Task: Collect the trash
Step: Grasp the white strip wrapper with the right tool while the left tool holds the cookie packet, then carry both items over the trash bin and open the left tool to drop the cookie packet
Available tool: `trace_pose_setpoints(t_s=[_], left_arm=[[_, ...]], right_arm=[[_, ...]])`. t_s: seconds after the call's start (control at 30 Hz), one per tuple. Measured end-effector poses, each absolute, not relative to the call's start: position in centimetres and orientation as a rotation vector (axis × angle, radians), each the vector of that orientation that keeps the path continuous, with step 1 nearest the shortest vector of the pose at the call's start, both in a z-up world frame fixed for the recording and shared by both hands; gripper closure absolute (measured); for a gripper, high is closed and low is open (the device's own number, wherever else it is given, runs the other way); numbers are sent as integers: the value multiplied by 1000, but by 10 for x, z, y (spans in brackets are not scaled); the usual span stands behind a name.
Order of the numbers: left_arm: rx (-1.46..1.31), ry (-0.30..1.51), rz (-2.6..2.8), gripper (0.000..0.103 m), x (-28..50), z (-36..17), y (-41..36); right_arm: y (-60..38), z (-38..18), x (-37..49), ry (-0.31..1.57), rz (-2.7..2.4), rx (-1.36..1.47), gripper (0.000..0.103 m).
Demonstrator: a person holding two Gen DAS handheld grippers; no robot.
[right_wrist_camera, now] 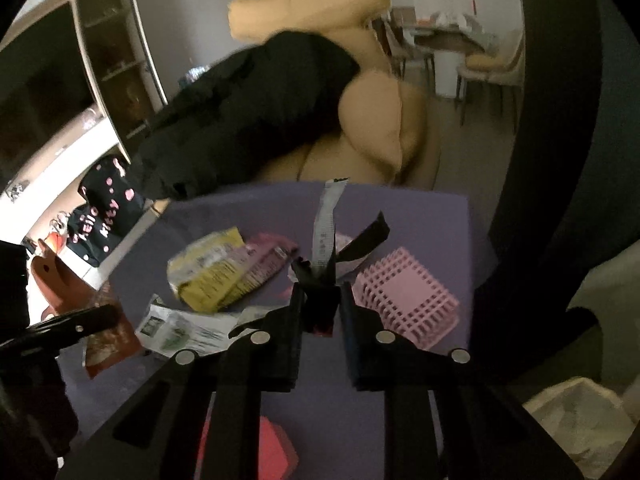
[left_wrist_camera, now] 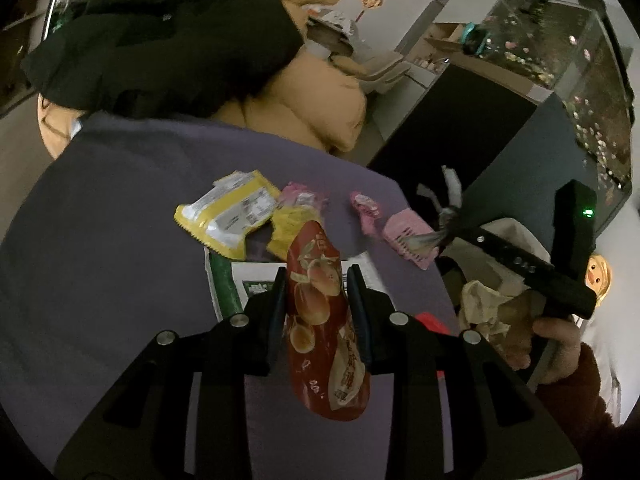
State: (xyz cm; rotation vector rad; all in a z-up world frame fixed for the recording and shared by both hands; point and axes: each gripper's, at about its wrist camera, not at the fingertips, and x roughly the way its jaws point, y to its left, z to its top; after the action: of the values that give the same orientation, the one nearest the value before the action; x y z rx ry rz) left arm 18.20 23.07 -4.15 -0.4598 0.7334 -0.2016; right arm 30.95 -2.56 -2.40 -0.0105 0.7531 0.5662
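Surface of purple carries the litter; the left gripper clamps one red snack bag lifted above it; the right gripper pinches one dark crumpled wrapper near one pink grid basket; one yellow packet, one green-and-white pouch and two pink wrappers lie loose between.

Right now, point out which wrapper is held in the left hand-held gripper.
The red peach-printed wrapper, clamped upright in the left hand-held gripper. The yellow wrapper and pink wrapper lie loose on the purple table.
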Motion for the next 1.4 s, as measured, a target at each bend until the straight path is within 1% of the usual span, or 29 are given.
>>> trace_pose_setpoints(t_s=[0.27,0.53,0.73,1.1,1.4], left_arm=[[-375,639,-225,76,170,10,200],[-278,567,-272,76,161,56,148],[-205,531,-329,76,154,78,101],[-96,565,-443,76,155,81,18],[-98,644,-542,76,167,55,-35]], right_arm=[[-63,24,263,623,562,-43,85],[-110,53,221,539,517,-63,85],[-150,68,191,484,474,-83,85],[-227,65,159,451,361,-50,85],[-264,59,143,441,278,-42,85]])
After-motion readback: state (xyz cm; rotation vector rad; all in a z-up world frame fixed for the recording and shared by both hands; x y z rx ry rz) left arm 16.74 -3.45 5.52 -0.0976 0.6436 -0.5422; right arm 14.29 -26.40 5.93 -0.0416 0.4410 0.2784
